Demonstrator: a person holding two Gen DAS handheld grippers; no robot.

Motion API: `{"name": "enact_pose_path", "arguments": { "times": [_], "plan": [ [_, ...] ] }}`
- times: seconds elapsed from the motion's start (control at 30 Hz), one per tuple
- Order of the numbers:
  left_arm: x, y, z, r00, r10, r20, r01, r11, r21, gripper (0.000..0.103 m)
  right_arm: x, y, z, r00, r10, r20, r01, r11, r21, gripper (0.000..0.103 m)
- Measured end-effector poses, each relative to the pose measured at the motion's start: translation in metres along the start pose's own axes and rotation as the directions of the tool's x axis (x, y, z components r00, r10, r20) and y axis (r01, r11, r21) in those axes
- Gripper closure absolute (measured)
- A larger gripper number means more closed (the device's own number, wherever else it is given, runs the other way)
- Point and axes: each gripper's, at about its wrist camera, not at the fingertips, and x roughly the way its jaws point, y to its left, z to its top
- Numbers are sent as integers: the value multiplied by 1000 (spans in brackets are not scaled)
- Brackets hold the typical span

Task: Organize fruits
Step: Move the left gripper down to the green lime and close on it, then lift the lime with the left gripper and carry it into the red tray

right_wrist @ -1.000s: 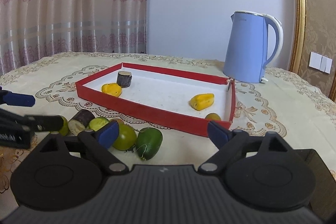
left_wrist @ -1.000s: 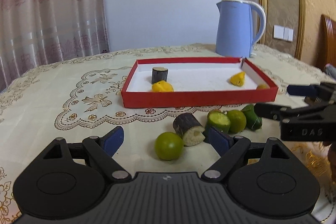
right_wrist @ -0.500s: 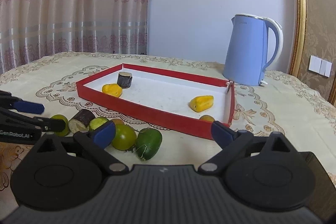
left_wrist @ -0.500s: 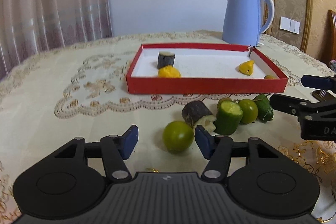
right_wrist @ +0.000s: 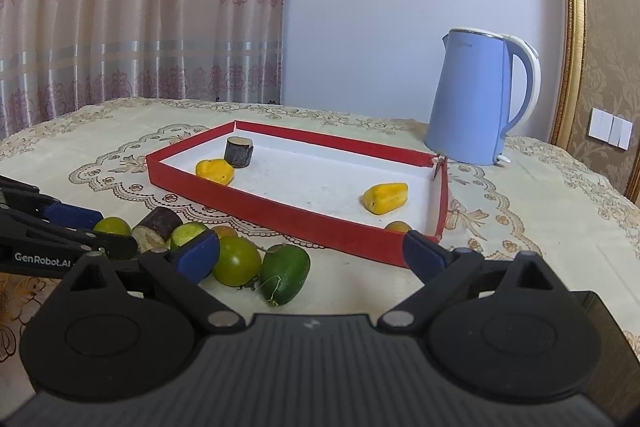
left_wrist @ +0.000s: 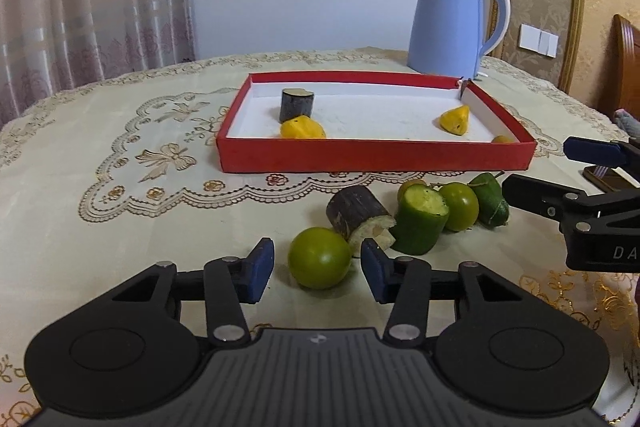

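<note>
From the left wrist view, the left gripper [left_wrist: 317, 269] sits low over the table [left_wrist: 80, 163], its blue pads either side of a round green fruit [left_wrist: 320, 257]; the jaws have just been closing, yet a gap shows on both sides of the fruit, so nothing is gripped. Just behind it lie a dark cut log piece [left_wrist: 358, 214], a cut green cucumber piece [left_wrist: 420, 219], a second round green fruit [left_wrist: 459, 206] and a dark green oval fruit [left_wrist: 490, 201], all clustered before the near wall of the red tray [left_wrist: 376, 155]. Inside the tray, a dark stump [left_wrist: 297, 103] and a yellow piece [left_wrist: 302, 129] sit toward its left end, another yellow piece [left_wrist: 454, 119] toward its right end. A blue kettle [left_wrist: 452, 27] stands behind the tray's far right corner. From the right wrist view, the right gripper [right_wrist: 311, 253] hangs spread wide and empty, near the tray's front wall [right_wrist: 304, 223], with the round green fruit [right_wrist: 236, 261] and the oval fruit [right_wrist: 285, 273] beside its left pad.
</note>
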Motion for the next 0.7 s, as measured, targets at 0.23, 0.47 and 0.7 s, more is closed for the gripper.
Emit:
{"name": "enact_pose_path", "arguments": {
  "times": [0.23,0.47,0.7],
  "plan": [
    [7,-3,0,1000,-12,-16,12,1000,21,56,0,0,0,1000,-1,0,1,1000,4,5],
    [7,-3,-1,1000,-4,-15,5,1000,24,65,0,0,-1,1000,-1,0,1,1000,3,4],
    [4,-2,-2,1000,2,-8,-2,1000,17,69,0,0,-1,1000,-2,1,2,1000,3,4]
  ]
}}
